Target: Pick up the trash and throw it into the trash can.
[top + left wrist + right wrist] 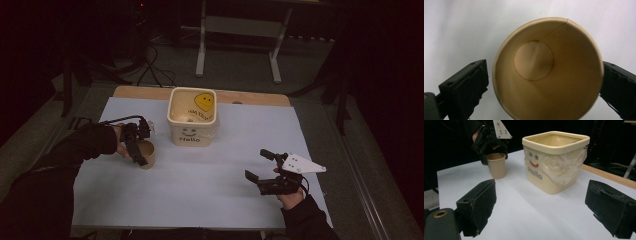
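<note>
The paper cup [548,72] stands upright on the white worktop [200,180], just left of the "Hello" bin [192,119]. The left hand-held gripper [139,150] straddles its rim from above, jaws spread; the right pad seems to touch the wall, though that edge is hard to read. A good grasp closes gently and evenly so the thin wall is not crushed. The right hand-held gripper [259,166] hangs open, well apart.
</note>
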Available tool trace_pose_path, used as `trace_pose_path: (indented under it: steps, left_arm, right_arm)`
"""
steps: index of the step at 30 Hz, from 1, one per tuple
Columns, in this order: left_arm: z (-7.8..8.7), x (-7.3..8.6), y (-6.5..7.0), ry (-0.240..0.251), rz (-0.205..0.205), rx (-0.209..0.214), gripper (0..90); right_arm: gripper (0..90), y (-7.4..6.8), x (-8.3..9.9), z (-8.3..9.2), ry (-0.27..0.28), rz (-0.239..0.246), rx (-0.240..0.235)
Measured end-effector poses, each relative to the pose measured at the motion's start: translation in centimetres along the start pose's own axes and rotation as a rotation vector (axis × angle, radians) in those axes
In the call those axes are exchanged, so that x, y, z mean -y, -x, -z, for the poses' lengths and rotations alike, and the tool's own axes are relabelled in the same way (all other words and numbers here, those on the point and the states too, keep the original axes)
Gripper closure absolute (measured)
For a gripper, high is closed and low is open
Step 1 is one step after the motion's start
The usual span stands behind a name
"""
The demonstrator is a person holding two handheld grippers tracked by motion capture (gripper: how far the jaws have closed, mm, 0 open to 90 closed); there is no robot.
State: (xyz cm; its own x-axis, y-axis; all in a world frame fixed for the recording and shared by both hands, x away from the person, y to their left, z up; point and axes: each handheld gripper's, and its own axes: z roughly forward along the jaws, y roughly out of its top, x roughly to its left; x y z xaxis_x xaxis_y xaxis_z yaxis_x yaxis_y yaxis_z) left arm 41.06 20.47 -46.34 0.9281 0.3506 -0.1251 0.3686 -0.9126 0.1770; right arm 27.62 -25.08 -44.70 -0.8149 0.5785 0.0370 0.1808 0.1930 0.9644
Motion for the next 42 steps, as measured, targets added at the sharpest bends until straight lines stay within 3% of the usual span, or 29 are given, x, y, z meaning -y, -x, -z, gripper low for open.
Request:
trace_pose_path:
  steps: [13,21,42]
  left_arm:
    - [0.1,0.1,-0.2,0.027,-0.010,0.025,21.7]
    - [1.4,0.1,-0.3,0.039,-0.002,0.034,23.6]
    - [5.4,-0.9,0.7,0.042,-0.030,0.036,24.9]
  right_arm:
    - [9.7,0.0,0.0,0.0,-0.002,-0.001,0.000]
    - [9.7,0.0,0.0,0.0,-0.003,-0.003,0.000]
    - [9.7,0.0,0.1,-0.1,-0.003,-0.005,-0.001]
